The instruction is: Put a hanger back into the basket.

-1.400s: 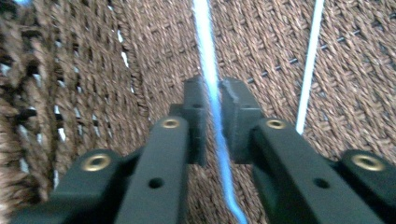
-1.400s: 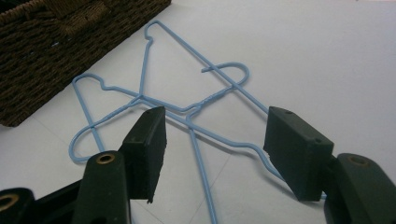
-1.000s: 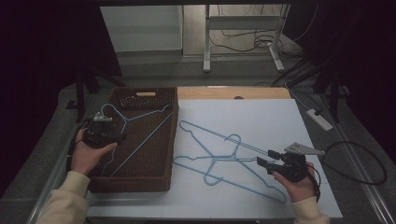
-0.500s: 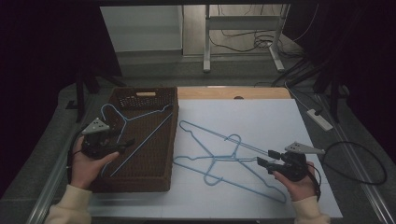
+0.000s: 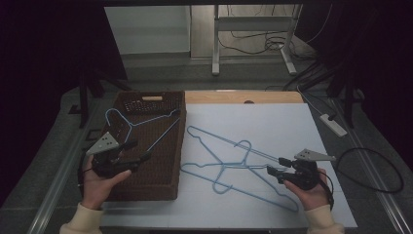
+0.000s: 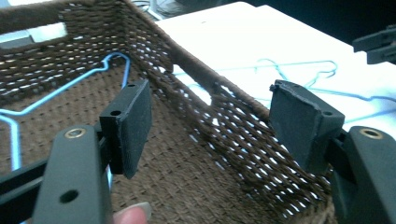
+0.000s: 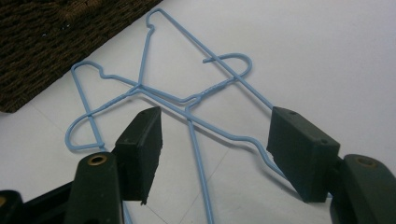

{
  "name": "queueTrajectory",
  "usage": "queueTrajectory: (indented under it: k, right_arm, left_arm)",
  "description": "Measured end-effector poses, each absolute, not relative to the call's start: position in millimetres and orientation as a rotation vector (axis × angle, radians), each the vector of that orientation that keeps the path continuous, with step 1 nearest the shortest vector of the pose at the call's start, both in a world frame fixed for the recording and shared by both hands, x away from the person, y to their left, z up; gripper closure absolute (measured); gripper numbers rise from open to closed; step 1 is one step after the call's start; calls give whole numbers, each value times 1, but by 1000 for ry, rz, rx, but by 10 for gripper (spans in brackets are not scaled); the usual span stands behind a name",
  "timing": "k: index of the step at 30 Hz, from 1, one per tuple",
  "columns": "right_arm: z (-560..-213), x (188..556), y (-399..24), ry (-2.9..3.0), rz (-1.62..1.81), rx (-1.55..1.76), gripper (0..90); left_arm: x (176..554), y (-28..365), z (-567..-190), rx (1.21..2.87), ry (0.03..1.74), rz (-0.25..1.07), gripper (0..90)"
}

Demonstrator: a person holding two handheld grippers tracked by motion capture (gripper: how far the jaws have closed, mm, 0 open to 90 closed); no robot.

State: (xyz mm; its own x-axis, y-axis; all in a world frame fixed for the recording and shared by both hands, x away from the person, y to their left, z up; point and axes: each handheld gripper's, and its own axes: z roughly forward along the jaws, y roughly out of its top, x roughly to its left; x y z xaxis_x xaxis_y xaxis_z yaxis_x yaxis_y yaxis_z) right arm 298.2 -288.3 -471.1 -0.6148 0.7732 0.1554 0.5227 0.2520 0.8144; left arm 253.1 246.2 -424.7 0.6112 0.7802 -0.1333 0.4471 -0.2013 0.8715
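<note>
A brown woven basket (image 5: pixel 156 180) stands at the table's left, with one blue wire hanger (image 5: pixel 139 124) lying inside it. My left gripper (image 5: pixel 140 150) hovers over the basket's near left part, open; its jaws have just been opening, with nothing between them. In the left gripper view the gripper (image 6: pixel 210 86) faces the basket's right wall (image 6: pixel 224 107), and the hanger (image 6: pixel 56 95) lies off to the left. Two more blue hangers (image 5: pixel 229 165) lie crossed on the white table top. My right gripper (image 5: pixel 275 164) stands open at their right end, its pads (image 7: pixel 140 144) either side of the wires (image 7: pixel 196 154), not pressing them.
A white power strip (image 5: pixel 333 124) and a looped black cable (image 5: pixel 375 170) lie right of the table. A wooden strip (image 5: pixel 243 97) borders the far edge. My other gripper (image 6: pixel 378 44) appears at the top right of the left gripper view.
My left gripper has drawn back toward the person, away from the hook end of the hanger in the basket. The hanger stays in the basket. The right gripper has not moved.
</note>
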Motion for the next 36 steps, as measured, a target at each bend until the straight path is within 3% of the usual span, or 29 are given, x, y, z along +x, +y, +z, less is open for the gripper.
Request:
queueTrajectory:
  k: [36]
  right_arm:
    - [-475, 296, -285, 2269, 1240, 1118, 319]
  left_arm:
    - [240, 204, -437, 1909, 907, 371, 309]
